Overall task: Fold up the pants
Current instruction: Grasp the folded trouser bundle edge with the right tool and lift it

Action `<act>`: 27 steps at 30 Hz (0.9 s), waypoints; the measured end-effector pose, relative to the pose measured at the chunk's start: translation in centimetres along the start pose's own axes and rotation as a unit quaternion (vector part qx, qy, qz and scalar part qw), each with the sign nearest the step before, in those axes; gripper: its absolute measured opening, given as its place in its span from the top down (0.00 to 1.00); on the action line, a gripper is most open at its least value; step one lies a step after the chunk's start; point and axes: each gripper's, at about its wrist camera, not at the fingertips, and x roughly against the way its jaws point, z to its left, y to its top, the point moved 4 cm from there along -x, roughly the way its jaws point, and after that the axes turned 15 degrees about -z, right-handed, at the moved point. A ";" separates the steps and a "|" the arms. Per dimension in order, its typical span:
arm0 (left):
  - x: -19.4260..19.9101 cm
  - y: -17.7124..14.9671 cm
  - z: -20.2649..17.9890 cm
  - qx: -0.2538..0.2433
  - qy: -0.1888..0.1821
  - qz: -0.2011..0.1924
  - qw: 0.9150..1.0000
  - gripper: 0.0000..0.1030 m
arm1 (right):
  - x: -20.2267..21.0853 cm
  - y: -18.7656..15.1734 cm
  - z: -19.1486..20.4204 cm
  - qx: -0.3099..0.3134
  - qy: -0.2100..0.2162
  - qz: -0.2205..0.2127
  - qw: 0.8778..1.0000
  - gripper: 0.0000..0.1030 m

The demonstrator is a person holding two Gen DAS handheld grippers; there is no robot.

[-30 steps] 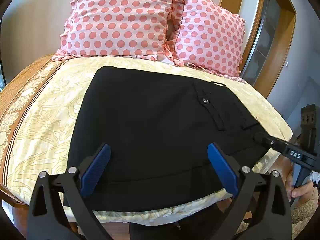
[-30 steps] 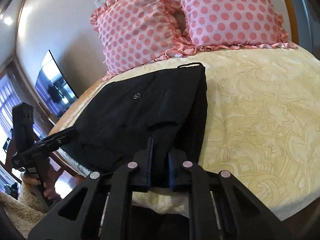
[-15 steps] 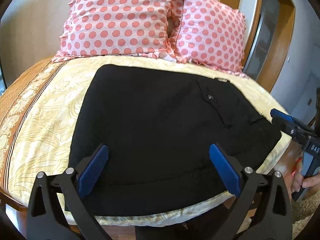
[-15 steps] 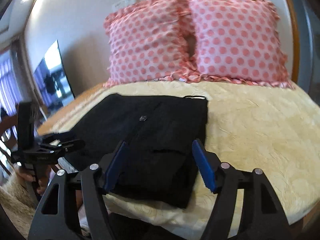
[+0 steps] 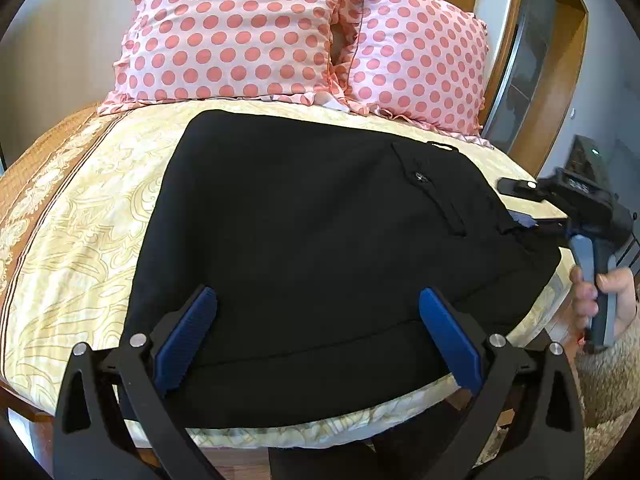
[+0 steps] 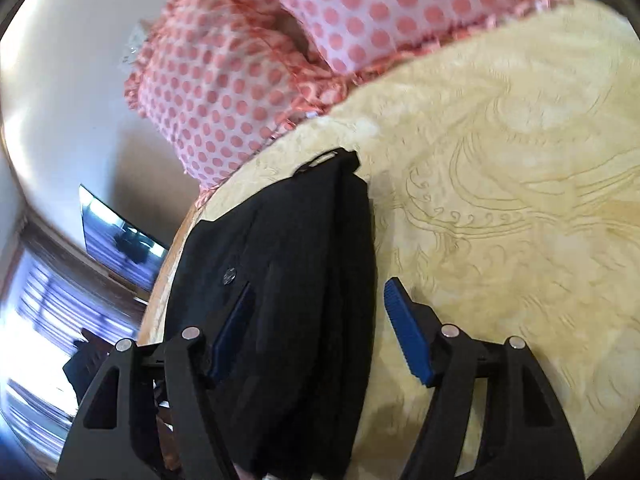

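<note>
1. The right gripper (image 6: 316, 328), black-framed with blue ribbed pads, stands wide now; a second ago it was pinched almost shut on the near edge of the fabric. It has let go, rolled over and swung back in toward the cloth's side.
2. Its jaws straddle the right-hand edge of the folded black pants (image 6: 288, 280): one pad lies over the cloth, the other over bare bedspread. Whether either pad touches is unclear.
3. The left gripper (image 5: 316, 336) is also wide and holds nothing, hovering over the near edge of the pants much as before.
4. The release suggests that fold is laid down. The pants lie as a flat, compact rectangle with the buttoned pocket (image 5: 419, 177) facing up, so the task looks close to finished, with perhaps one last fold or a smoothing left.
5. The pants sit on the cream patterned bedspread (image 5: 92, 216), their near edge at the mattress edge, their far edge just short of the pink polka-dot pillows (image 5: 240, 32).
6. Open bedspread lies to the pants' right and left, giving room to move.
</note>
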 end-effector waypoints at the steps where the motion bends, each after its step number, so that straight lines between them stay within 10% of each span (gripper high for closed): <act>1: 0.0 -0.1 0.0 -0.001 0.000 -0.001 1.000 0.02 | -0.2 -0.1 0.4 0.014 -0.004 0.001 1.000 0.34; 5: 0.0 -0.1 -0.1 -0.004 0.000 -0.002 1.000 0.02 | -1.1 -0.8 1.5 0.056 -0.012 0.004 0.998 0.37; 10: 0.8 1.3 0.5 0.020 -0.021 0.001 1.000 0.02 | -1.1 -1.3 2.7 0.098 0.006 -0.005 0.995 0.72; 15: 1.5 5.9 5.2 0.083 -0.020 -0.029 0.996 0.02 | -1.5 -1.1 2.2 0.089 0.010 -0.002 0.996 0.71; 23: -7.6 7.0 11.3 0.191 -0.033 0.118 0.974 0.28 | -2.8 -0.3 1.2 0.049 0.013 0.008 0.999 0.55; 27: -8.9 7.0 11.0 0.179 -0.028 0.128 0.975 0.37 | -3.0 -0.1 1.0 0.044 0.019 0.009 0.999 0.55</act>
